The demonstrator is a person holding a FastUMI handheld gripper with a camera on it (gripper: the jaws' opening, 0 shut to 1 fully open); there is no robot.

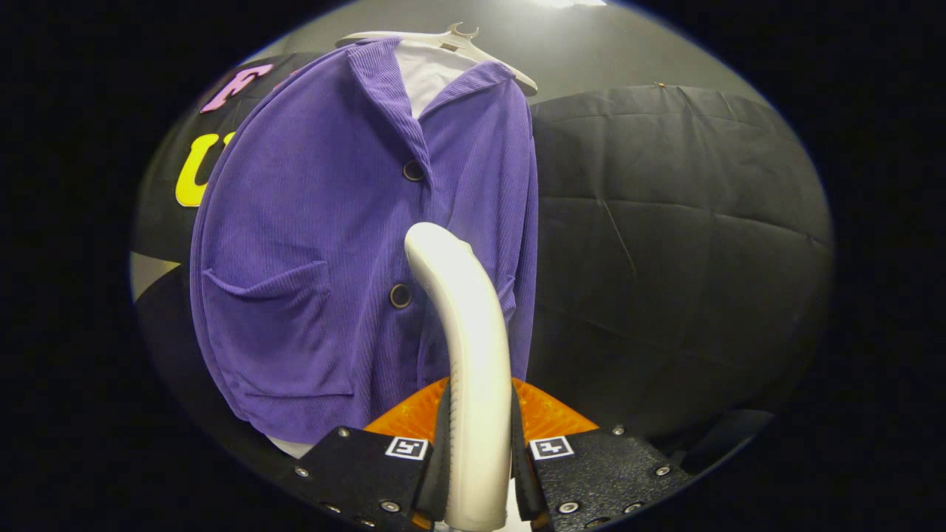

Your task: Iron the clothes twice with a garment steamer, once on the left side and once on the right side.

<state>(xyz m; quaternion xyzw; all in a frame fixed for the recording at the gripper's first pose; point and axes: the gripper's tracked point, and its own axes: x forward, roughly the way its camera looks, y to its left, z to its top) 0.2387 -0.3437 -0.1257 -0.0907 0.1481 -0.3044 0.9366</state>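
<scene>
Purple corduroy jacket (355, 251) hangs on a pale hanger (451, 41) just beyond the gripper (479, 458), whose fingers are clamped on the white steamer handle (465, 355) between them. The handle's tip stands near the button placket, between the two buttons, toward 12 o'clock from the fingers. Judgement: steamer in hand at the garment's middle; I cannot tell whether either side's pass is done.

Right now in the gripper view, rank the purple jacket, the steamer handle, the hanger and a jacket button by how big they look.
1. Purple jacket
2. Steamer handle, gripped between both fingers of the gripper, so nearness inflates it
3. Hanger, mostly hidden
4. Button
</scene>
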